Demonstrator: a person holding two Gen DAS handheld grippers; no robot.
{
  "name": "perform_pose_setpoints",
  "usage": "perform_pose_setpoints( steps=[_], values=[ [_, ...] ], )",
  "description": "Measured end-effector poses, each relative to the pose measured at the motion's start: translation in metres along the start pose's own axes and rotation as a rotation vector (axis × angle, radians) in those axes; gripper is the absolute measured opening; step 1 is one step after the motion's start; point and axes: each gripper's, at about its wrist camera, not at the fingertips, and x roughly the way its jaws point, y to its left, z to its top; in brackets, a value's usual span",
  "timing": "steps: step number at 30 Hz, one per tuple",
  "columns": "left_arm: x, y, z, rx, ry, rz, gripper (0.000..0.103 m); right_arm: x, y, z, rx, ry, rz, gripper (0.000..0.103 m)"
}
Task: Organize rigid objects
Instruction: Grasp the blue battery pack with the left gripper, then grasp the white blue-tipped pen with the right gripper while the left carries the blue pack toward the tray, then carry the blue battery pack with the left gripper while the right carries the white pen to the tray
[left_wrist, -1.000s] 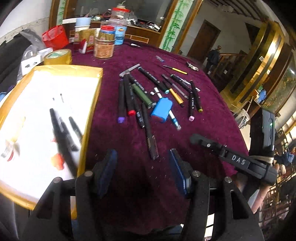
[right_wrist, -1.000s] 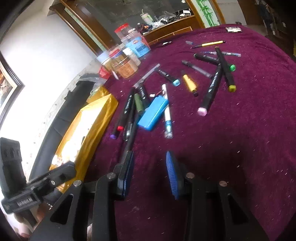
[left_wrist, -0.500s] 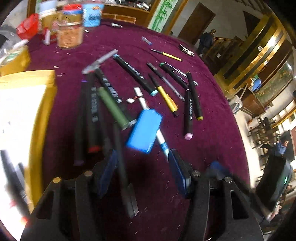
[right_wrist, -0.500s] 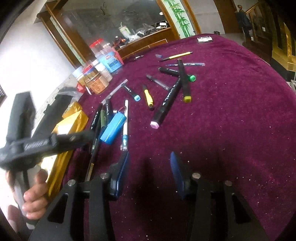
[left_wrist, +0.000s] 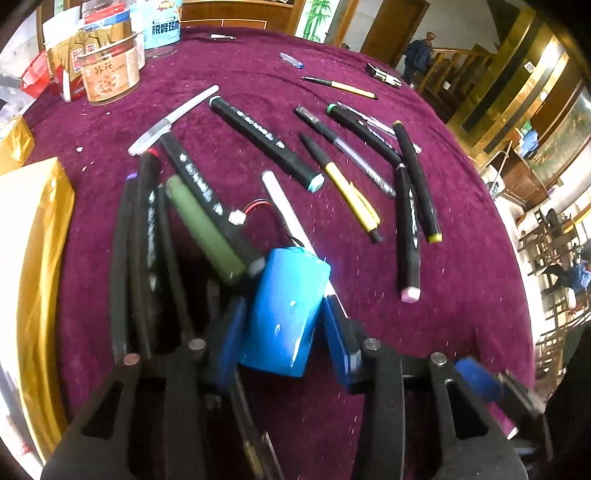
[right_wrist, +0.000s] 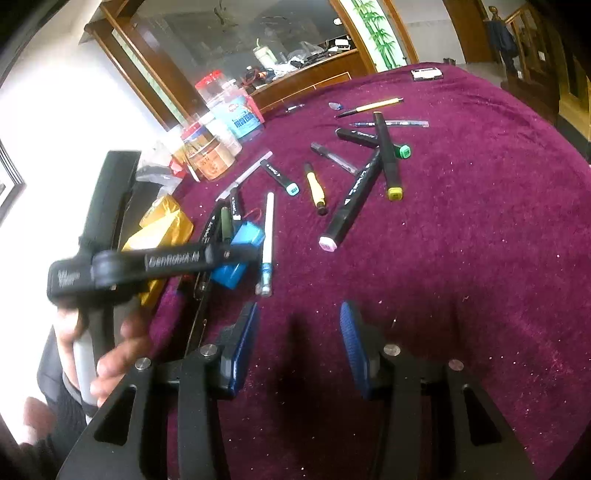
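Note:
A blue battery pack (left_wrist: 284, 314) with a red-wired white plug lies on the maroon cloth among several black markers and pens. My left gripper (left_wrist: 284, 325) points down at it, jaws closing, with the blue pads against its two sides. A white pen (left_wrist: 282, 205) runs under the pack, and an olive green marker (left_wrist: 203, 229) lies just to its left. In the right wrist view the same pack (right_wrist: 236, 254) is half hidden behind the left gripper's black body (right_wrist: 147, 262). My right gripper (right_wrist: 297, 339) stands open over bare cloth with nothing between its fingers.
A gold-rimmed box (left_wrist: 37, 258) borders the left side. Jars and tins (left_wrist: 110, 74) stand at the back left. More markers (left_wrist: 406, 229), a yellow pen (left_wrist: 351, 199) and a grey pen (left_wrist: 343, 147) lie scattered to the right. The cloth's round edge (left_wrist: 517, 295) falls away on the right.
My left gripper has swung right, from beside the gold box to over the blue pack, and its jaws have narrowed around it. The right gripper's jaws widened a little.

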Motion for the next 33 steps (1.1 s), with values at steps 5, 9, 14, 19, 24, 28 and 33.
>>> perform_pose_setpoints(
  steps=[5,9,14,19,24,28,33],
  values=[
    [-0.016,-0.003,-0.029,-0.016,0.024,-0.014,0.037,0.005,0.003,0.001,-0.011,0.019,-0.004,0.041],
    [-0.041,0.008,-0.055,-0.092,-0.079,-0.040,0.036,0.004,0.008,0.000,-0.031,0.011,-0.032,0.041],
    [-0.068,0.024,-0.077,-0.137,-0.093,-0.048,0.036,0.013,0.019,0.009,-0.043,0.051,0.005,0.040],
    [-0.095,0.039,-0.095,-0.193,-0.167,-0.044,0.035,0.046,0.046,0.042,-0.115,0.108,0.002,0.039],
    [-0.111,0.054,-0.103,-0.238,-0.201,-0.059,0.035,0.097,0.063,0.065,-0.140,0.198,-0.155,0.021],
    [-0.115,0.063,-0.107,-0.268,-0.206,-0.079,0.034,0.122,0.071,0.062,-0.195,0.205,-0.244,0.013],
    [-0.120,0.066,-0.112,-0.271,-0.211,-0.090,0.031,0.111,0.072,0.044,-0.218,0.187,-0.283,0.007]
  ],
)
